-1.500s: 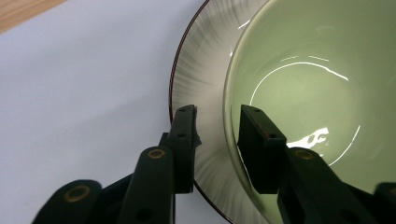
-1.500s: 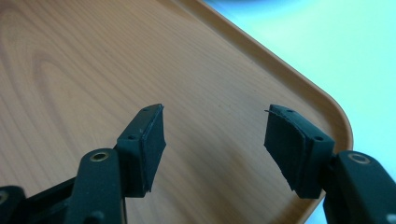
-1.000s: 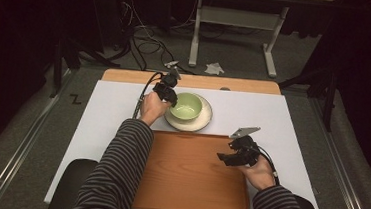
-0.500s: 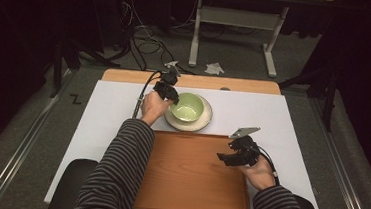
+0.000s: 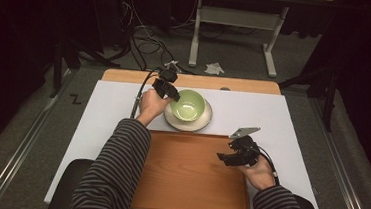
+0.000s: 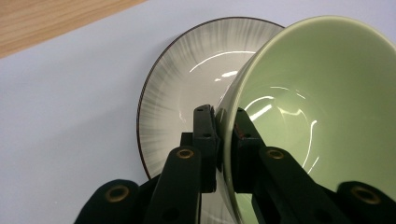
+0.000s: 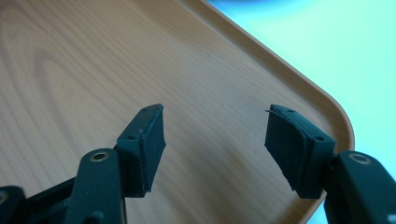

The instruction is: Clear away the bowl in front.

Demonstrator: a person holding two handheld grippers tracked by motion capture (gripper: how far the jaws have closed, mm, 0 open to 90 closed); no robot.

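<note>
The left hand (image 5: 149, 103) hides the near left edge of the plate (image 5: 207, 122), and the bowl (image 5: 188, 105) covers most of the plate's middle. In the left gripper view the bowl's right side runs off the frame. The left gripper (image 6: 223, 140) is pinched tight on the bowl's rim, one jaw inside, one outside. The bowl is pale green, glossy and tilted, above the grey streaked plate on the white table (image 5: 103, 108). The right gripper (image 7: 215, 144) hangs wide open and empty over the wooden tray (image 5: 187, 180).
</note>
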